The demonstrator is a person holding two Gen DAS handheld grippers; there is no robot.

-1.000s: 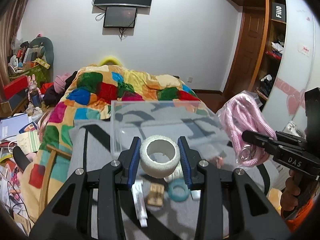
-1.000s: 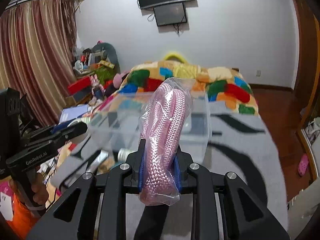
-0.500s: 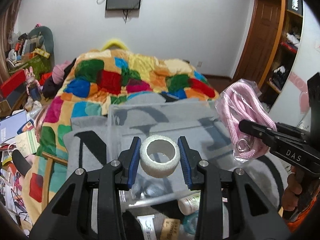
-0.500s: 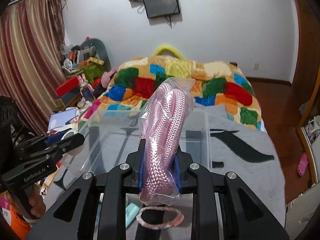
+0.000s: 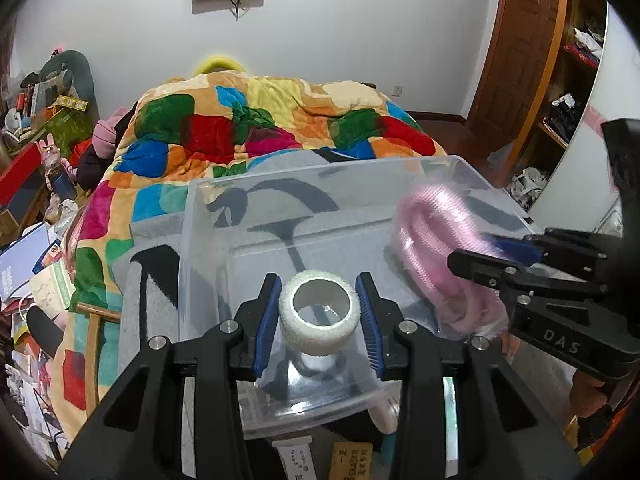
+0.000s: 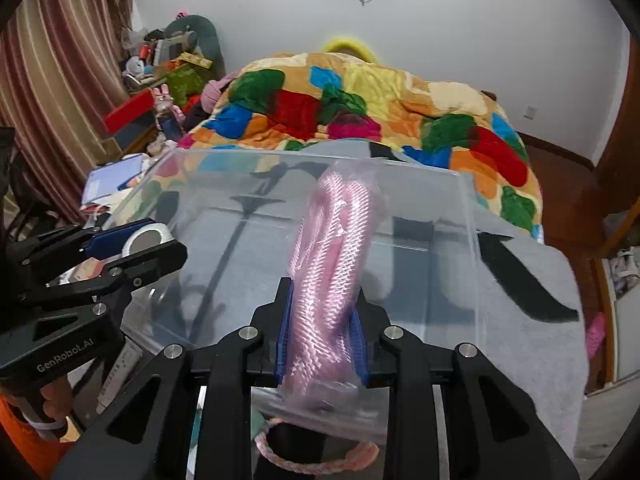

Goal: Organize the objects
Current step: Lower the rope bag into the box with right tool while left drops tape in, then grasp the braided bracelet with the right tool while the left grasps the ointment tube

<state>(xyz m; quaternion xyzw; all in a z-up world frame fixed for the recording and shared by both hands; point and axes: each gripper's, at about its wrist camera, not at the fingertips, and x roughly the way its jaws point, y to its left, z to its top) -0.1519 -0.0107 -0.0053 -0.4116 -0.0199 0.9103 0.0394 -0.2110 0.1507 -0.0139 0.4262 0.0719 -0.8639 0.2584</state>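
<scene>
Left gripper [image 5: 318, 312] pinches a white tape roll [image 5: 319, 316], right gripper [image 6: 320, 340] a bagged pink rope coil [image 6: 330, 280]; both hang over the clear plastic bin [image 5: 320, 170] at frame centre, nothing released yet.

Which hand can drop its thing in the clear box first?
Probably the left gripper: its white tape roll hangs over the clear box, fingers shut. The right gripper's pink rope looks nearly there too.

Clear bin [image 5: 460, 168] open-topped, interior bare; walls ring it.
</scene>
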